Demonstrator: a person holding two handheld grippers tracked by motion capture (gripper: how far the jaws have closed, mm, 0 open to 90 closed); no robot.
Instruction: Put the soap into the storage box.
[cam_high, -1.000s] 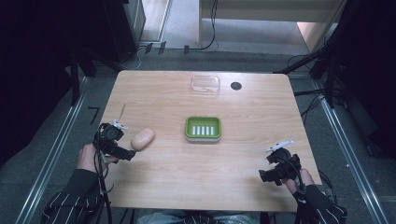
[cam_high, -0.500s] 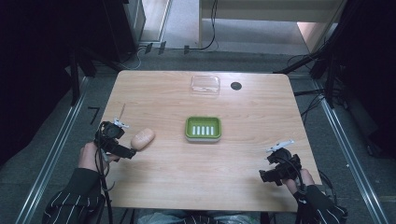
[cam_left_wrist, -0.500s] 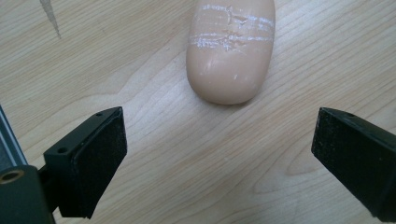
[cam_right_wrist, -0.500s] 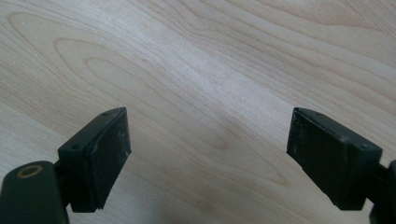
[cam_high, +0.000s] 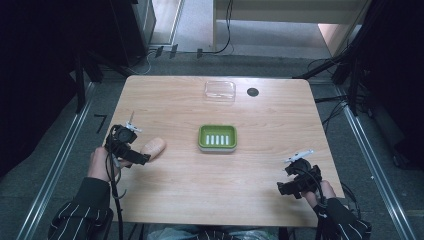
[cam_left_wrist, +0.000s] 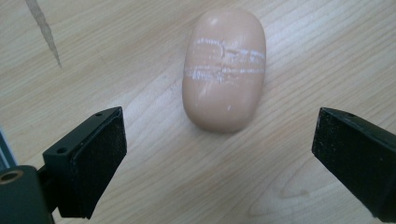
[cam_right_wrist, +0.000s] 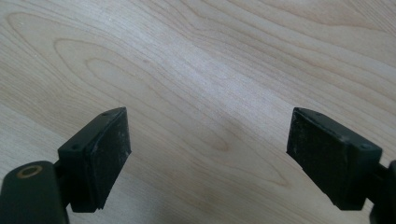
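on the left half of the pale wooden table (cam_high: 260, 190), the peach-coloured oval bar of soap (cam_high: 152, 148) lies flat on the bare wood, well apart from the green rectangular soap dish with white ribs (cam_high: 217, 137) at the table's centre. the left gripper (cam_high: 141, 159) sits just beside the bar with its jaws spread wide; in the left gripper view the soap (cam_left_wrist: 224, 70) lies ahead of the two black pads (cam_left_wrist: 105, 154), not yet between them, and nothing is held. the right gripper (cam_high: 281, 188) rests low near the front right corner, also wide open and holding nothing — its own view shows bare wood grain (cam_right_wrist: 205, 70) between the pads. a clear plastic lid or tray (cam_high: 219, 91) and a small dark round mark (cam_high: 253, 92) lie at the far edge, out of the way.

risks noted, as judgement only:
- the bar is smooth and rounded; a close across its curved shoulders could squeeze it forward out of the pads.
- closing before the jaws have advanced would catch only the near end, and the bar could pivot or drop on lifting.
- a lower pad driven into the tabletop could push the soap along the wood — away from the grip.
- the dish is light-looking; a hard placement might shift it.
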